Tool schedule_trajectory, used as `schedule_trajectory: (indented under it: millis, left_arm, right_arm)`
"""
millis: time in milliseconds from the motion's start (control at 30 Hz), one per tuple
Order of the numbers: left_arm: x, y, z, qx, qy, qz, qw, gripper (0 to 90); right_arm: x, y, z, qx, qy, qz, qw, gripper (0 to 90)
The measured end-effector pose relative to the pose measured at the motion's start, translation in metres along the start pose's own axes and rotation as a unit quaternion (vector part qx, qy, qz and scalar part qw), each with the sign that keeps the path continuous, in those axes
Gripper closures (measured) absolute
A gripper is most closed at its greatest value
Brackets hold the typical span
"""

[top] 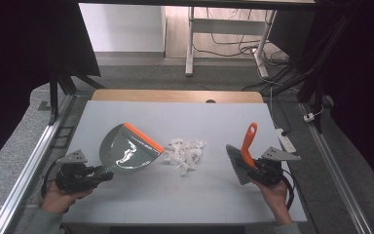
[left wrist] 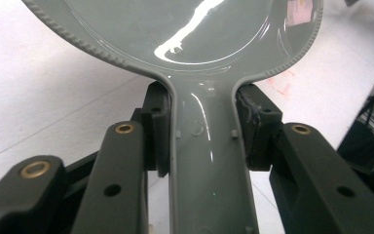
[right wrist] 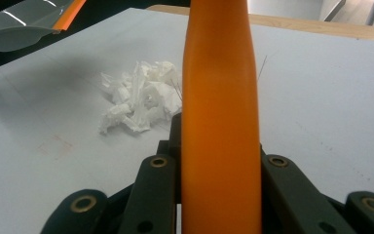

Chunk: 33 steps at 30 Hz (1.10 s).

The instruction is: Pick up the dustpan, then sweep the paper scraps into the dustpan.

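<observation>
A: Looking down from the high view, your left tongs (top: 104,174) are clamped on the handle of the grey dustpan (top: 126,151), whose orange-edged lip points toward the heap of white paper scraps (top: 185,153) at the middle of the white tabletop (top: 175,200).

B: And your right tongs (top: 250,165) grip the brush (top: 243,153) by its orange handle, bristle head tilted, well apart from the scraps on their other side.

A: From the left gripper view, the pads (left wrist: 158,131) press both flanks of the dustpan (left wrist: 195,34) handle just below where the pan widens (a bright glare streaks the pan's floor).

B: Over to the right gripper view: your jaws are closed tight on the brush (right wrist: 221,122) handle, which rises straight up the middle. The paper scraps (right wrist: 141,100) lie on the tabletop (right wrist: 321,97) just left of it, and the dustpan (right wrist: 24,24) lip shows at the top left corner, raised off the surface.
</observation>
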<state>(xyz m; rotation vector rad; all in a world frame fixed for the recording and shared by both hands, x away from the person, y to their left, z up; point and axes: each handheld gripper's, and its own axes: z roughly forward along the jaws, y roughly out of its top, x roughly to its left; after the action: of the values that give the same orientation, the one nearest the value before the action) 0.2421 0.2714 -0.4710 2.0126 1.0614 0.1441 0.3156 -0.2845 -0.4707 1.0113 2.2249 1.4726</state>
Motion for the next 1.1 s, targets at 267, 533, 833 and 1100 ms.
schedule_trajectory:
  millis: [267,533,833,1100]
  left_arm:
    - [-0.011,0.003,0.006,0.027,-0.021,0.037,0.9987,61.2]
    - [-0.017,0.002,0.015,0.058,-0.037,0.064,0.9956,61.2]
    - [-0.017,-0.003,0.012,0.081,-0.048,0.082,0.9922,61.1]
    - [-0.014,-0.009,0.013,0.098,-0.048,0.076,0.9911,61.1]
  right_arm:
    - [0.000,0.000,0.000,0.000,-0.002,-0.001,1.0000,76.3]
    - [0.001,0.000,0.000,0.001,-0.001,-0.001,1.0000,76.3]
    - [0.002,0.002,0.000,-0.005,0.001,0.001,1.0000,76.4]
    - [0.006,0.002,0.003,-0.002,0.002,0.000,1.0000,76.3]
